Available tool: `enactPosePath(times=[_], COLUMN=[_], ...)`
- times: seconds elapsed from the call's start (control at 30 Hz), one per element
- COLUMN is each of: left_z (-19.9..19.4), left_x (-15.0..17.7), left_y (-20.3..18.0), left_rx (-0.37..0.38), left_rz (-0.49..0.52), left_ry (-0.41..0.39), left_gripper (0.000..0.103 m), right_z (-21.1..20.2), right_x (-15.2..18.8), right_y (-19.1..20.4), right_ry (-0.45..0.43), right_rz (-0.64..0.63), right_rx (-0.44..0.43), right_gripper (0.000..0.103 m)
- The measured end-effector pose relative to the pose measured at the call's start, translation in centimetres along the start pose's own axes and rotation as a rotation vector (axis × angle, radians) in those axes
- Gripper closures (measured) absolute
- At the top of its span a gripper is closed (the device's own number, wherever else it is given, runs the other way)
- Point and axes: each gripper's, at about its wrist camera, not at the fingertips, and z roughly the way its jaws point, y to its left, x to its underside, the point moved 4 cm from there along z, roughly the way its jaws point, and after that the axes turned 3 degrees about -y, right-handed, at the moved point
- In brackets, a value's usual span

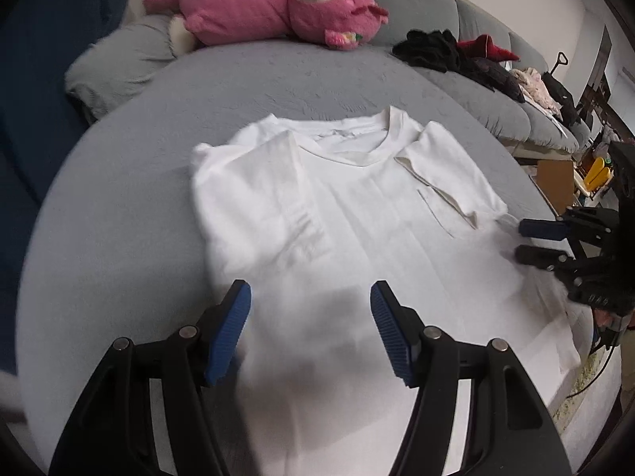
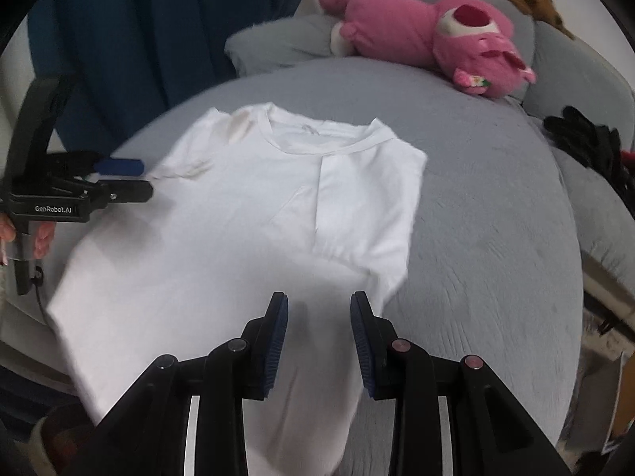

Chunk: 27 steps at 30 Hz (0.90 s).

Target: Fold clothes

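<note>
A white T-shirt lies flat on the grey cushion, face up, with its collar at the far end. Both sides are folded inward over the chest, and a chest pocket shows. My left gripper hovers over the shirt's lower part, open, with nothing between its blue pads. In the right wrist view the same shirt spreads out below my right gripper, which stands open and empty over the hem area. The right gripper is at the shirt's right edge. The left gripper is beside the left shoulder, and a hand holds it.
A pink plush toy lies at the back of the cushion beside a grey pillow. A heap of dark clothes sits on the sofa at the far right. A blue curtain hangs on the left. A cardboard box stands past the cushion's right edge.
</note>
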Motion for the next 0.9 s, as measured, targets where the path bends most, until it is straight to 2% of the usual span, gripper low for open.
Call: enactPosePath(times=[0.07,0.13,0.2,0.27,0.33,0.47,0.57,0.67,0.77,0.83,0.9], left_z=[-3.1,-5.1,-6.9,-7.7,-8.3,-8.5,-9.2,-9.7,-9.8,-9.6,-9.2], left_x=[1.3,2.9,5.1,7.3,9.1,12.4,13.3,13.6,13.9,14.1,14.2], left_y=[0.3,0.6,0.5,0.5,0.4,0.0,-0.1,0.1,0.6,0.8,0.8], left_rx=[-0.002,-0.029,-0.081,-0.12,-0.119,-0.094,-0.102,-0.084,-0.071,-0.067,-0.062], left_rz=[-0.001,0.007,0.029,0.039,0.017,-0.039,-0.042,-0.068,-0.101,-0.12,-0.117], left_ry=[-0.034,-0.044,-0.036,-0.005,0.022,0.093,0.088,0.072,0.072,0.093,0.101], left_gripper=[0.043,0.035,0.031,0.03,0.024,0.017,0.015,0.015,0.022,0.032,0.034], right_z=[-2.5,-4.4,-6.2,-7.2,-7.7,-8.1,-7.7,-7.6,-7.5,-7.3,-7.1], right_x=[1.2,2.5,4.3,5.7,7.1,9.8,11.0,11.4,11.6,11.5,11.3], right_y=[-0.2,-0.2,-0.2,-0.2,-0.2,0.5,1.2,1.7,2.0,2.3,2.6], right_ry=[-0.021,-0.034,-0.031,-0.012,0.0,0.02,0.054,0.052,0.045,0.045,0.046], right_rz=[0.042,0.075,0.106,0.145,0.203,0.28,0.277,0.261,0.255,0.24,0.233], right_rx=[-0.021,-0.01,0.013,0.04,0.038,-0.028,-0.028,-0.028,-0.035,-0.041,-0.051], right_gripper=[0.067,0.053,0.048,0.035,0.033,0.033,0.033,0.033,0.033,0.033,0.033])
